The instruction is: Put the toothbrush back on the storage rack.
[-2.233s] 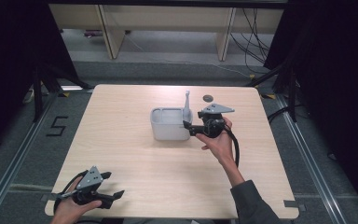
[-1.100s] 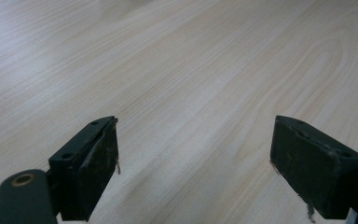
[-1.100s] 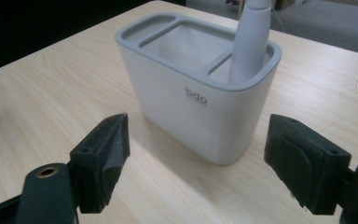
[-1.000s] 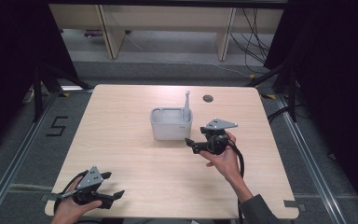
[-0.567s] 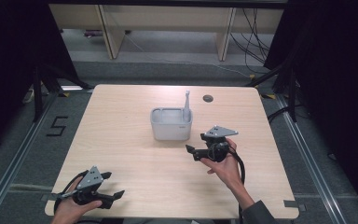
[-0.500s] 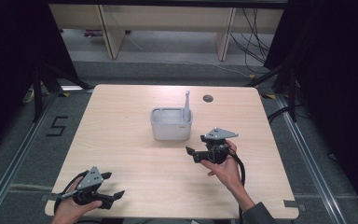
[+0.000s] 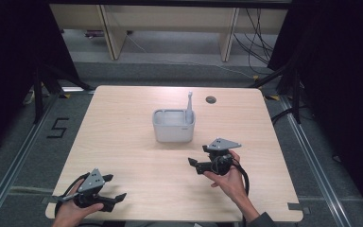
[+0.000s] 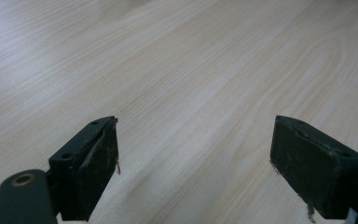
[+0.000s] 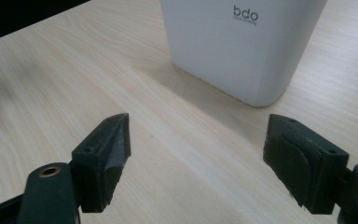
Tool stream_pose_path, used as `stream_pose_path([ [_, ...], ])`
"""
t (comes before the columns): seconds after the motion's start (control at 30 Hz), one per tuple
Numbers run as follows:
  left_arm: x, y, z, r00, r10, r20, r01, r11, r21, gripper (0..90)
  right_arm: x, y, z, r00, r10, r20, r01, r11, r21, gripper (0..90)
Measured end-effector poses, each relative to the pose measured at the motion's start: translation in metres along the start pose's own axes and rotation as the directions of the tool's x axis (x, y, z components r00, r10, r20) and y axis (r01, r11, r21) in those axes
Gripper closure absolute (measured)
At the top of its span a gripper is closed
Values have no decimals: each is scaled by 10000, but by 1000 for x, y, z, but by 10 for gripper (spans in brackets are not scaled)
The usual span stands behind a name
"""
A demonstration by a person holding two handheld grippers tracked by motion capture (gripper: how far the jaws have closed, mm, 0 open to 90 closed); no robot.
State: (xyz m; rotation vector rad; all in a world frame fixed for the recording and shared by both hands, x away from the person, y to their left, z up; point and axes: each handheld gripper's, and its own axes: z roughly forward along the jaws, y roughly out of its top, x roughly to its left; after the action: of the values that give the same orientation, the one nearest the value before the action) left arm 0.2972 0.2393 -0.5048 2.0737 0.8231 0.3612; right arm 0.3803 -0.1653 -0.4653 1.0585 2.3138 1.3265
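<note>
Holding your right gripper (image 7: 194, 164) spread and empty, you have the white holder (image 7: 174, 125) with its upright brush (image 7: 189, 102) just ahead, likely left standing; your left gripper (image 7: 116, 198) rests wide apart, idle.

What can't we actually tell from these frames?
- Inside of the white holder: high view, its walls hide the bottom.
- Lower part of the upright grey stick: hidden inside the holder.
- Holder top: cut off by the right gripper view's upper edge.
- Dark round spot: too small to identify.
</note>
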Motion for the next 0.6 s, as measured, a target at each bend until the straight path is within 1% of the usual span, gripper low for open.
stream_pose_path([
  [0.03,1,0,0,10000,53,3,-53,10000,30,150,-2,-1,-1,9991,-419,31,419,9991,31,236],
  [0.07,1,-1,1,10000,65,8,-65,10000,-34,149,0,-2,0,9998,-170,-68,170,9999,10,234],
  [0.1,0,-1,1,10000,-65,42,66,9999,-119,150,0,-3,-1,9998,-171,-104,172,9998,51,229],
  [0.13,1,0,0,9999,102,-1,-102,9999,0,149,1,-6,-2,9994,-341,-96,342,9993,119,223],
  [0.23,1,-1,1,10000,56,9,-56,10000,-19,149,2,-8,-3,9993,-375,-12,375,9992,131,207],
  [0.27,1,-1,1,10000,12,25,-12,9999,-116,149,4,-9,-4,9997,-238,-36,239,9994,252,195],
  [0.3,1,-1,1,10000,18,21,-18,9999,-114,149,4,-10,-5,9997,-223,24,222,9993,317,182],
  [0.33,1,-1,1,10000,31,9,-31,9999,-134,149,3,-10,-4,9988,-491,-30,492,9983,317,174],
  [0.37,-1,0,0,9999,-101,61,101,9999,-50,149,4,-12,-6,9995,-325,19,324,9985,443,174],
  [0.4,0,-1,1,10000,-3,31,3,10000,-55,150,4,-13,-7,9995,-330,-24,330,9984,452,171],
  [0.43,0,-1,1,9999,-115,70,117,9997,-205,149,5,-14,-8,9998,-187,-3,187,9984,528,165],
  [0.47,1,-1,1,10000,-63,48,64,9998,-161,149,3,-14,-8,9983,-570,121,565,9976,392,158],
  [0.5,0,-1,2,9999,-112,77,114,9997,-214,149,3,-15,-10,9986,-506,174,496,9975,505,158],
  [0.53,0,-1,1,9999,-112,87,114,9997,-203,149,2,-17,-11,9990,-447,-18,448,9980,452,159],
  [0.57,1,-1,1,10000,-37,61,38,9999,-150,149,4,-19,-11,9998,-198,-6,198,9988,458,159],
  [0.6,2,0,0,10000,37,6,-37,10000,9,150,3,-20,-13,9990,-439,38,436,9979,485,159],
])
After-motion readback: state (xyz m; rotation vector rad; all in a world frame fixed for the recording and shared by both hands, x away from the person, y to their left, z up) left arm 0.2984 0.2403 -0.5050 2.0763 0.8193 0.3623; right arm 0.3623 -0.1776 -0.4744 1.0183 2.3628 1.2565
